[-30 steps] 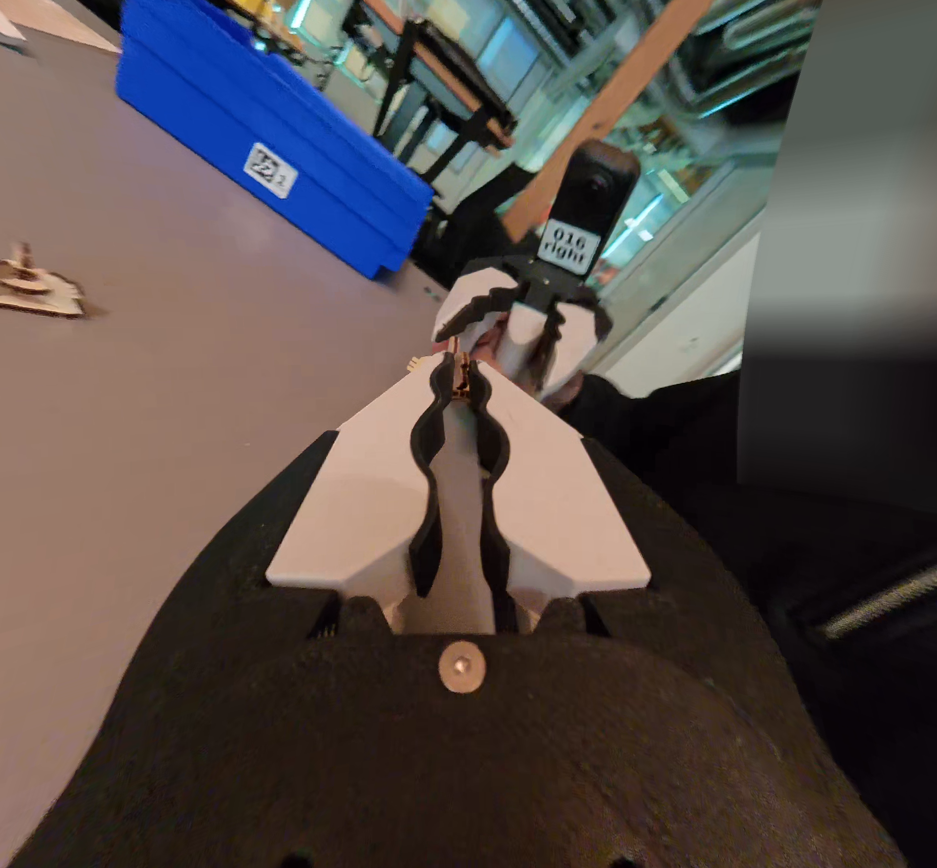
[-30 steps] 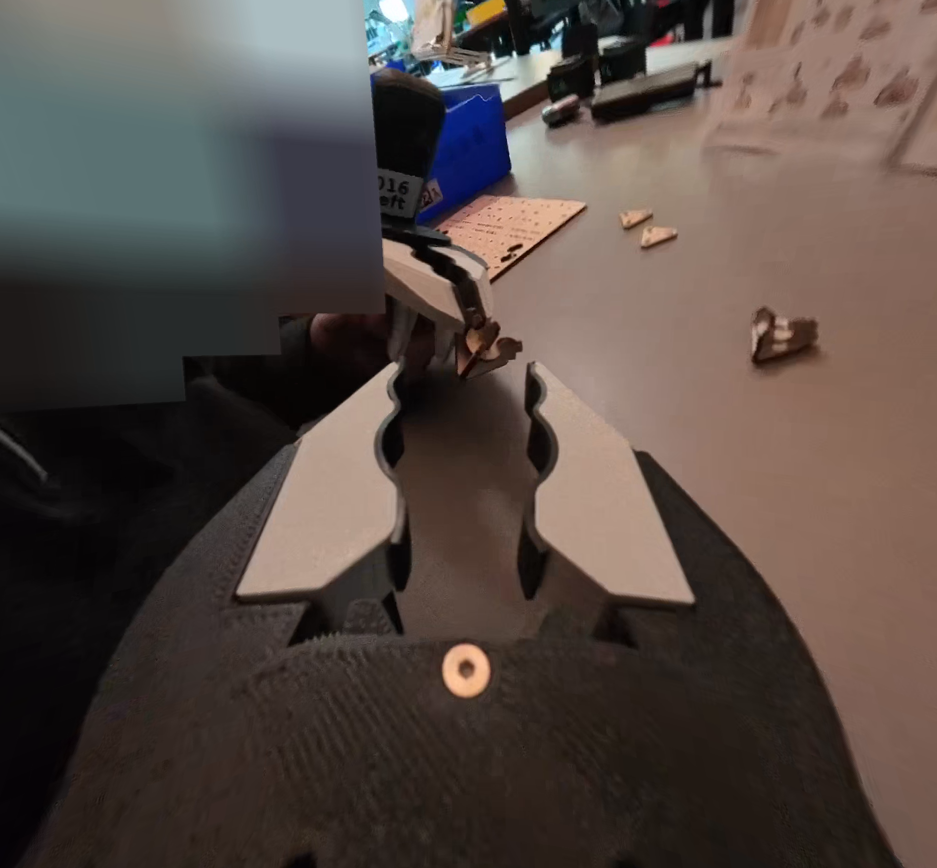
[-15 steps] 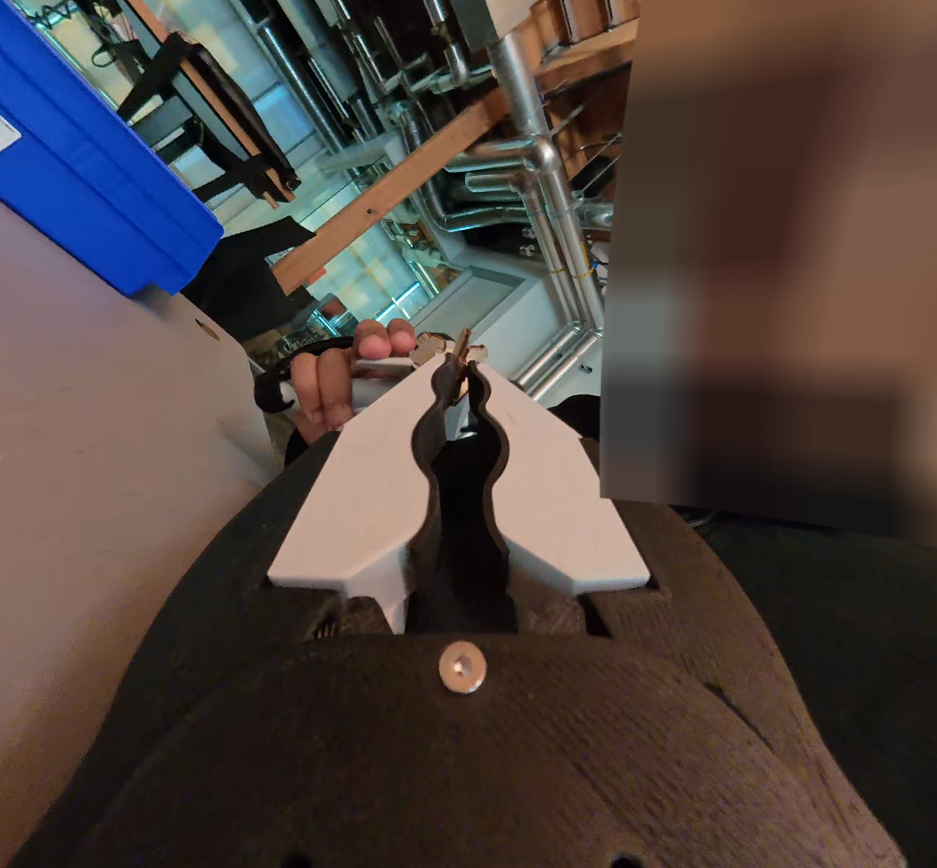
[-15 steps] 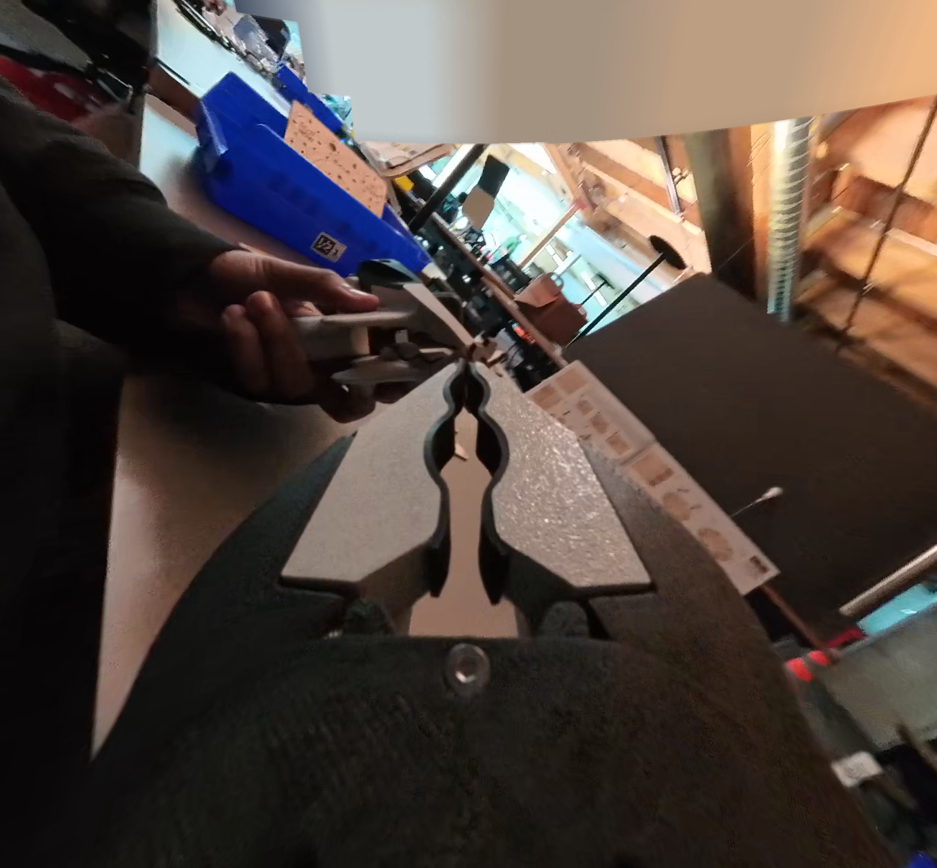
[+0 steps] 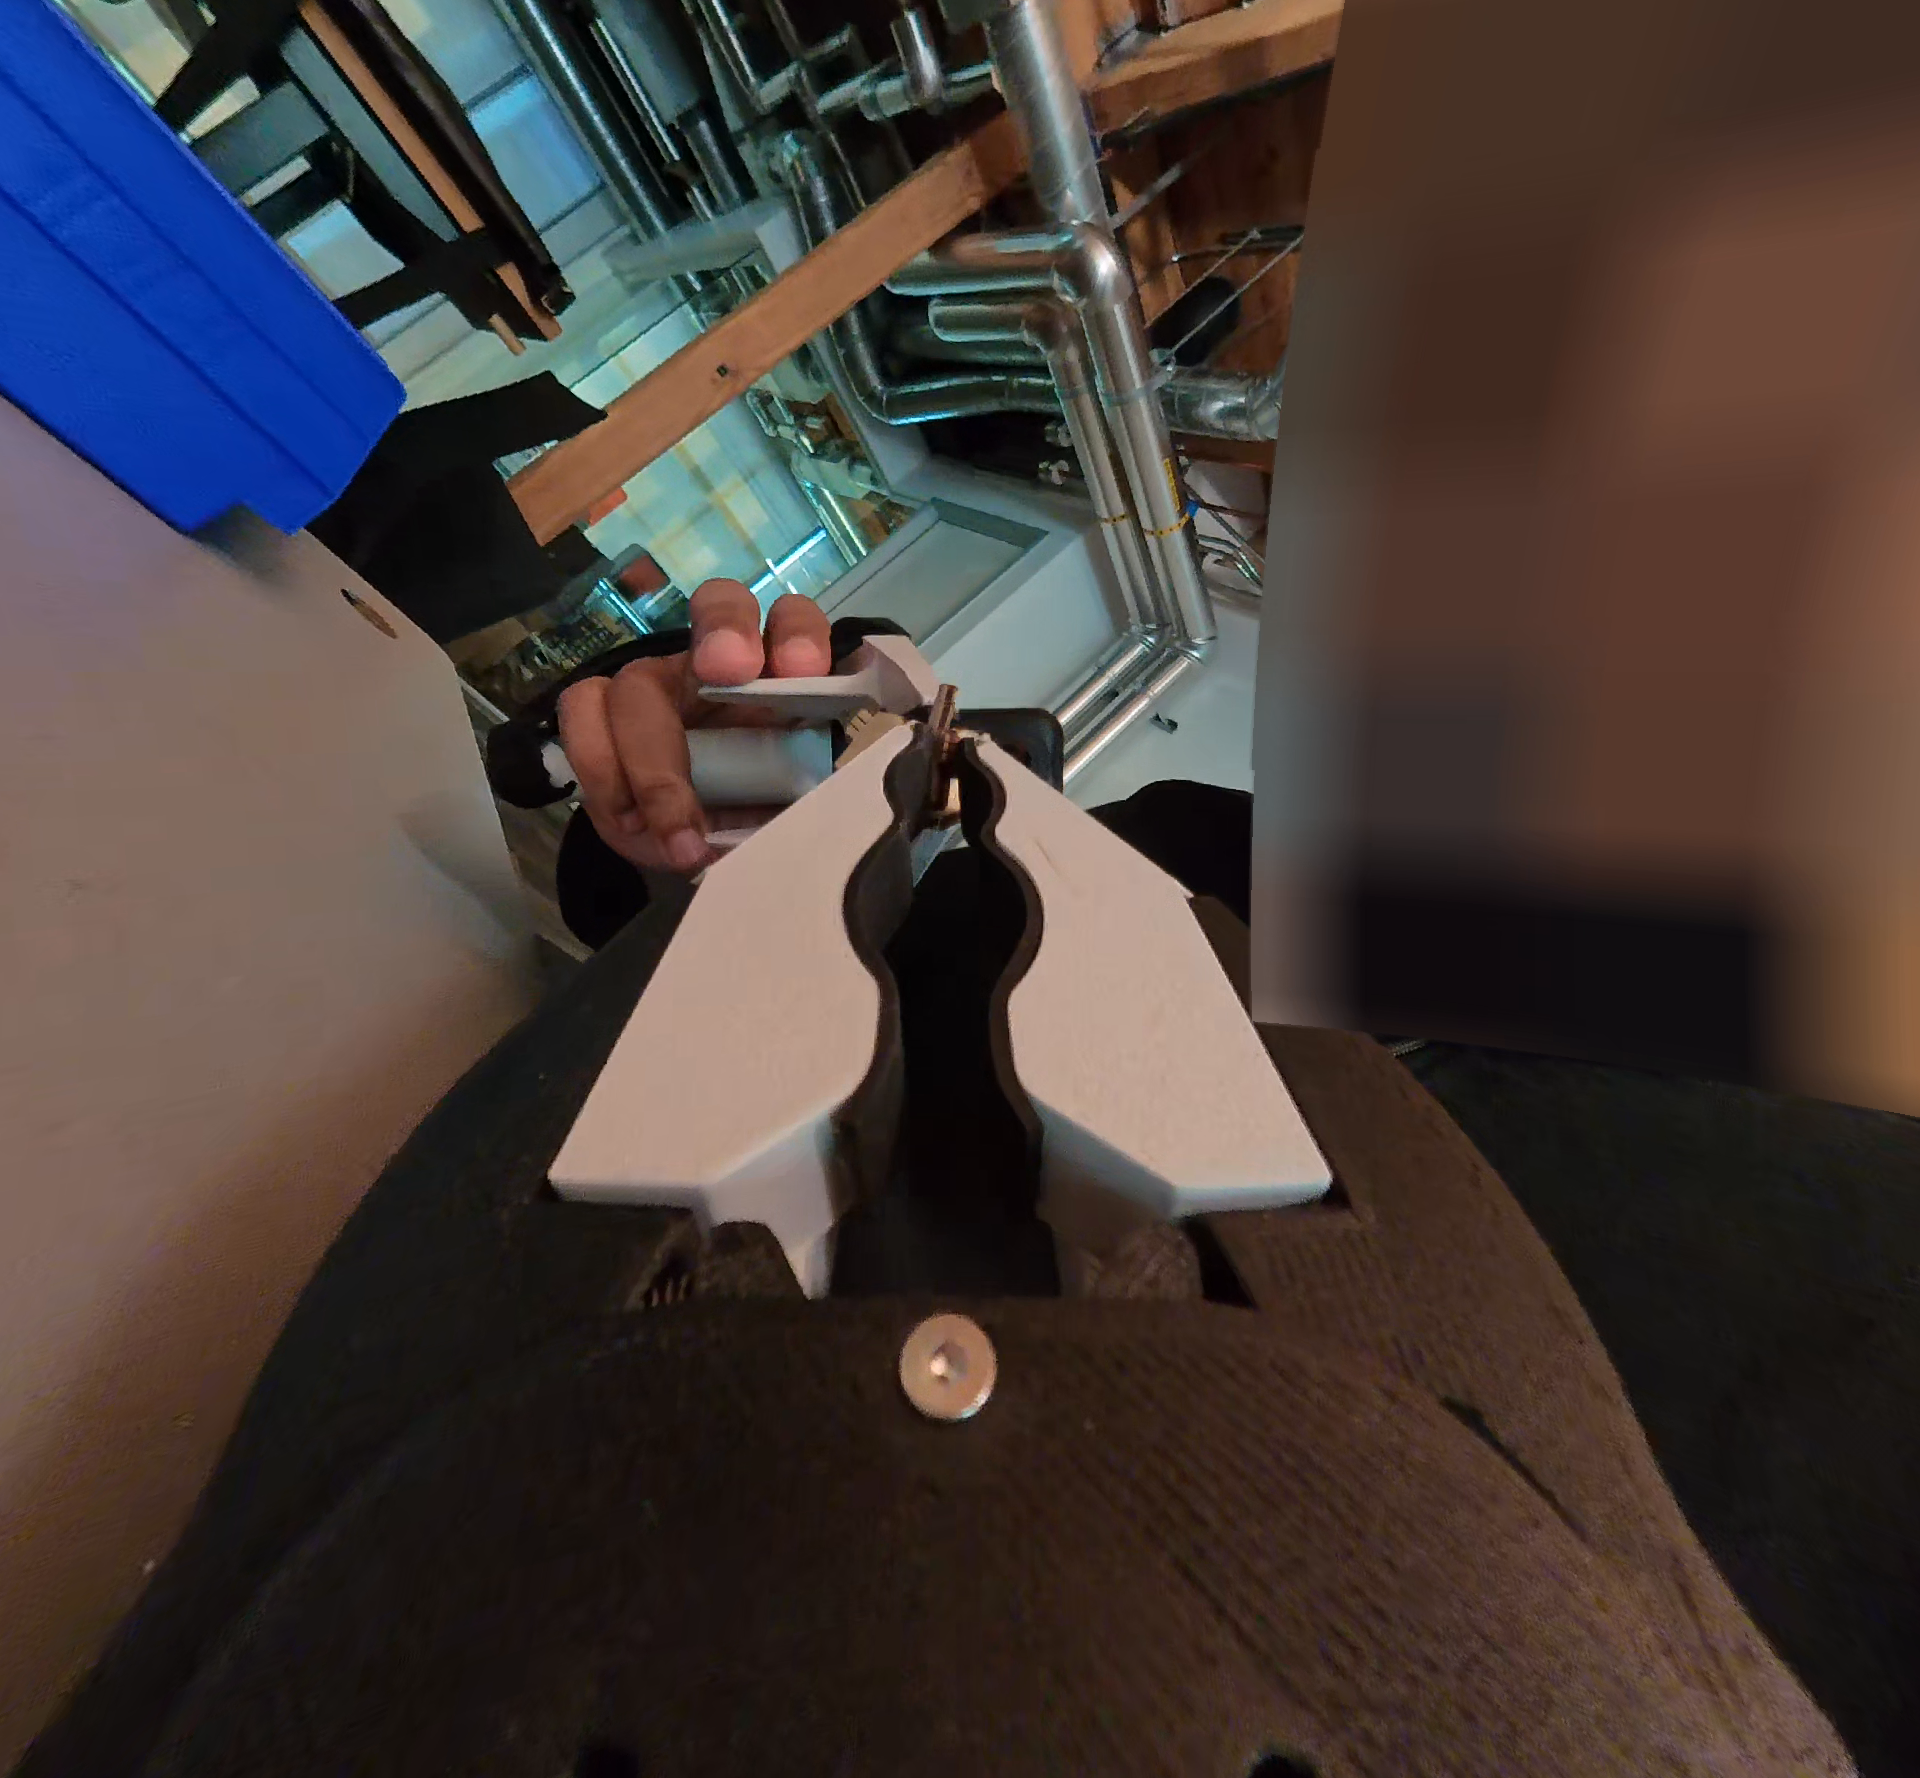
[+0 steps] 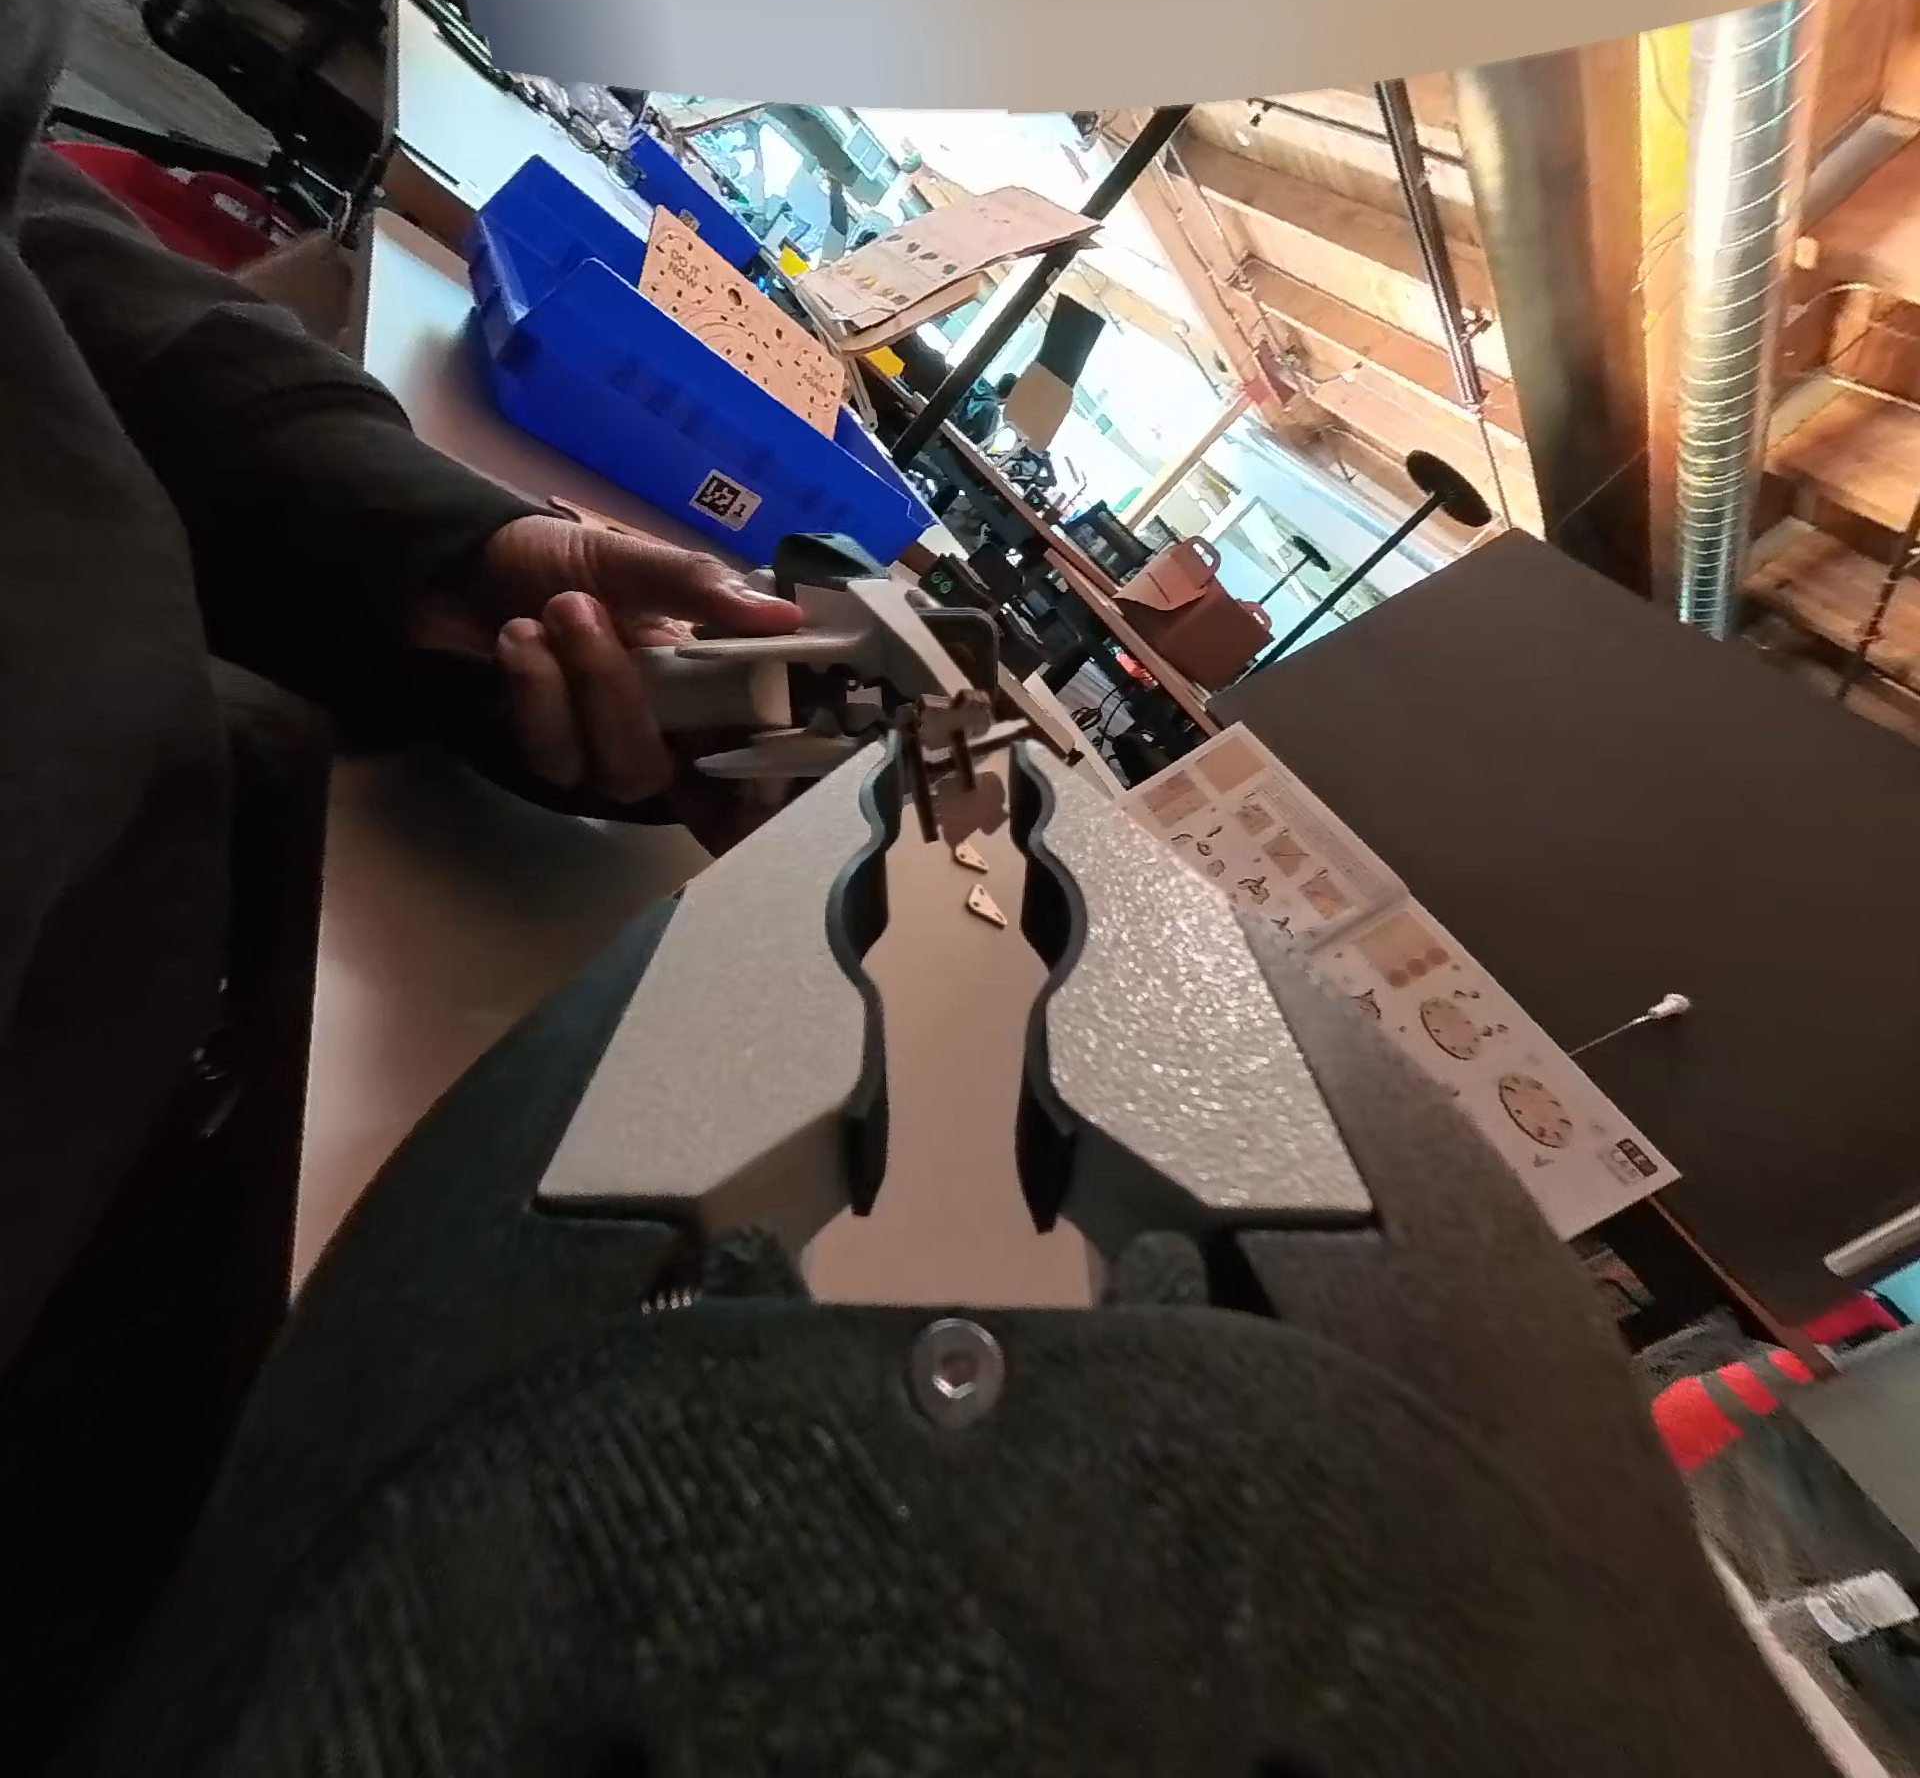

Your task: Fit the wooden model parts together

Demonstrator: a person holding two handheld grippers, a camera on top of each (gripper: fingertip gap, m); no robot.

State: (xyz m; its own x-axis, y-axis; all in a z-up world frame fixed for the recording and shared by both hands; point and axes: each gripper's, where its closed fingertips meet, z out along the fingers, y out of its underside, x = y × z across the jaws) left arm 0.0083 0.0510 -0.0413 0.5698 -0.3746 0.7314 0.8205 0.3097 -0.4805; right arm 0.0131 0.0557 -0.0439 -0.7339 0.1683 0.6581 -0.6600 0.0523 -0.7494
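My left gripper [image 5: 940, 757] is shut on a small wooden assembly [image 5: 943, 720], pinched edge-on at its fingertips and held up off the table. In the right wrist view the same wooden assembly [image 6: 940, 720] hangs from the left gripper [image 6: 914, 648], which a hand [image 6: 592, 648] holds. My right gripper [image 6: 951, 767] is open. The wooden assembly reaches down between its tips, nearer the left pad, and the right pad stands clear of it. The right gripper's finger [image 5: 790, 694] shows just beyond my left tips.
Two small triangular wooden pieces [image 6: 974, 858] lie on the brown table [image 6: 436, 897] below the right jaws. A blue bin [image 6: 665, 398] with a punched wooden sheet [image 6: 738, 336] stands at the back left. An illustrated paper sheet [image 6: 1351, 939] lies to the right. The bin also shows in the left wrist view [image 5: 135, 294]. The grippers are tip to tip, or close to it.
Both grippers tilted up off the table a second ago. The right jaws stood wide, came together half a second ago, and now stand partly apart. The left kept its hold on the wooden assembly.
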